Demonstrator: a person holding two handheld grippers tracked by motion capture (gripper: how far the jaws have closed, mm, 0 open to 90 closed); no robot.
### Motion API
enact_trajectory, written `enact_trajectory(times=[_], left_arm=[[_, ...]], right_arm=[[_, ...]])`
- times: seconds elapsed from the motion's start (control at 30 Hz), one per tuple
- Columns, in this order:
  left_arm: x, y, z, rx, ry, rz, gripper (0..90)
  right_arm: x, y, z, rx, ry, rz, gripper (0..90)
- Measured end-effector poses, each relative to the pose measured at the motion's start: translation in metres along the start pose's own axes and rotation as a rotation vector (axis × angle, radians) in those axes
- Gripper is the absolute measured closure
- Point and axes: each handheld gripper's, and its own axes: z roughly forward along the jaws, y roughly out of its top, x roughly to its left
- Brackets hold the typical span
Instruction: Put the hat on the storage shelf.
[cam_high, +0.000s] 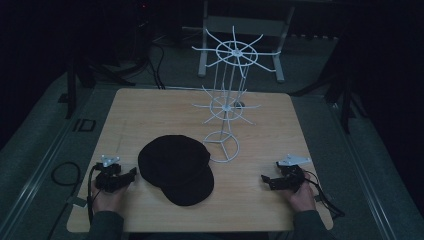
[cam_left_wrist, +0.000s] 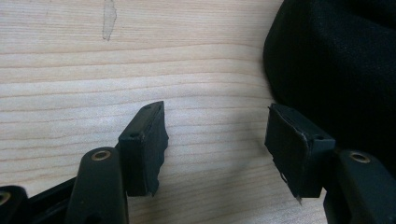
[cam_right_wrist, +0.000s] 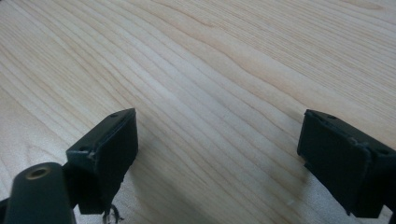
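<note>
High view: a black, flat fabric cap lies on the pale wooden bench, near its front middle, with a white wire two-tier display rack standing just behind and to its right. Left hand-held gripper, jaws spread and empty, rests just beside the cap's left edge. Right hand-held gripper, likewise spread on bare wood, sits apart from the cap, whose peak is hard to make out in the dim light.

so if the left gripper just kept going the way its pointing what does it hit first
Most likely the black cap. The left gripper, jaws open, points toward its edge, and in the left gripper view the cap sits just past one pad; depth is unclear.
</note>
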Motion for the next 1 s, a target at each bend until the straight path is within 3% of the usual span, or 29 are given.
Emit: enact_trajectory(times=[0.23,0.27,0.33,0.37,0.67,0.87,1.0], left_arm=[[0.002,0.000,-0.001,-0.001,-0.020,-0.024,39.2],[0.005,0.001,-0.004,0.022,-0.069,-0.046,40.0],[0.005,0.001,-0.004,0.022,-0.069,-0.046,44.3],[0.006,0.002,-0.008,0.020,-0.109,-0.072,44.3],[0.000,0.015,-0.023,-0.004,-0.093,-0.036,42.7],[-0.008,0.020,-0.029,-0.013,-0.127,-0.046,37.9],[-0.018,0.025,-0.030,-0.019,-0.143,-0.024,37.7]], right_arm=[[0.001,0.000,0.000,0.000,-0.006,0.006,12.2],[0.001,0.000,0.000,0.000,-0.007,0.007,12.2],[0.001,0.000,0.000,0.000,-0.008,0.008,12.2],[0.001,0.000,0.000,0.000,-0.008,0.008,12.2],[0.001,0.000,0.000,0.000,-0.009,0.009,12.3],[0.001,0.000,-0.001,0.001,-0.011,0.011,12.3],[0.001,0.000,-0.001,0.000,-0.011,0.011,12.3]])
